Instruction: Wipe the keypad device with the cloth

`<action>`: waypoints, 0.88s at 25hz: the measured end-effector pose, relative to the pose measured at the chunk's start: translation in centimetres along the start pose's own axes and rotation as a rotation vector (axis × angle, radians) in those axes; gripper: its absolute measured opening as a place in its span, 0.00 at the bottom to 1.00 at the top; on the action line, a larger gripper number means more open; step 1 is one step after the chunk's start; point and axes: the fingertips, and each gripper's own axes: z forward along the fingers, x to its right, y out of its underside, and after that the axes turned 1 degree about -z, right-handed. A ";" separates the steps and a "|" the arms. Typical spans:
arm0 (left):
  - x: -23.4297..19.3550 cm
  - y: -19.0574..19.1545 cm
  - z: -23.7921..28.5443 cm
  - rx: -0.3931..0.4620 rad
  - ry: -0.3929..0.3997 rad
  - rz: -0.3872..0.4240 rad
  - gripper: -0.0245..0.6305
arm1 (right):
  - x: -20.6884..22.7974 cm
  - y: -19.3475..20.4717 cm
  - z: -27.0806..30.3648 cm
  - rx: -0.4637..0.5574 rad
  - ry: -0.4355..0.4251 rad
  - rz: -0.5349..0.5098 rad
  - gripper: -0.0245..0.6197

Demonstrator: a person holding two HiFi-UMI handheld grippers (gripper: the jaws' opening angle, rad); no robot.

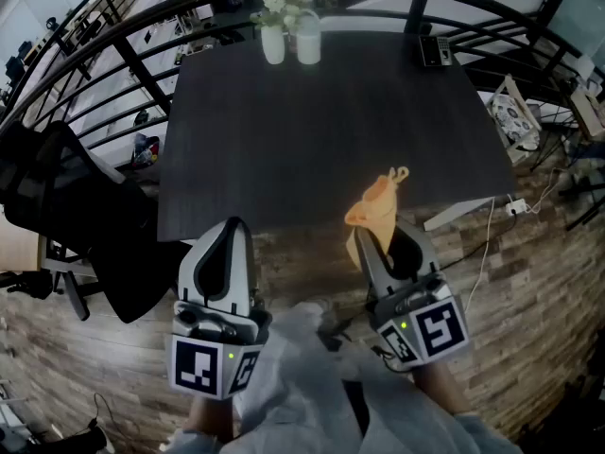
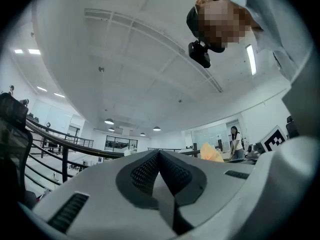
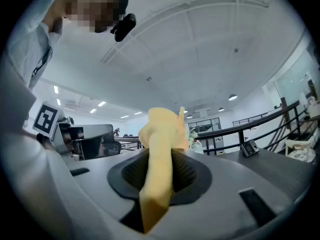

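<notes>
Cloth in right gripper, seemingly firm

The cloth is pale orange and bunched into a narrow, crumpled strip. It is pinched between the closed jaws of the right gripper, its loose end standing out past the jaw tips over the near edge of the dark table. The keypad device, small and dark, is seen lying at the table's far right corner, well apart from the cloth.
</notes>
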 end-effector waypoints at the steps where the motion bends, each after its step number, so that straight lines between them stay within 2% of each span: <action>1: 0.1 0.0 0.0 0.000 0.001 0.000 0.05 | 0.0 0.0 0.0 0.000 -0.001 0.000 0.19; 13: 0.2 0.6 0.5 -0.009 0.015 -0.008 0.05 | 0.3 0.3 0.2 -0.005 0.009 0.008 0.19; 22: 1.0 0.9 2.6 -0.005 0.071 -0.013 0.05 | 1.7 0.3 0.2 0.005 0.051 0.009 0.19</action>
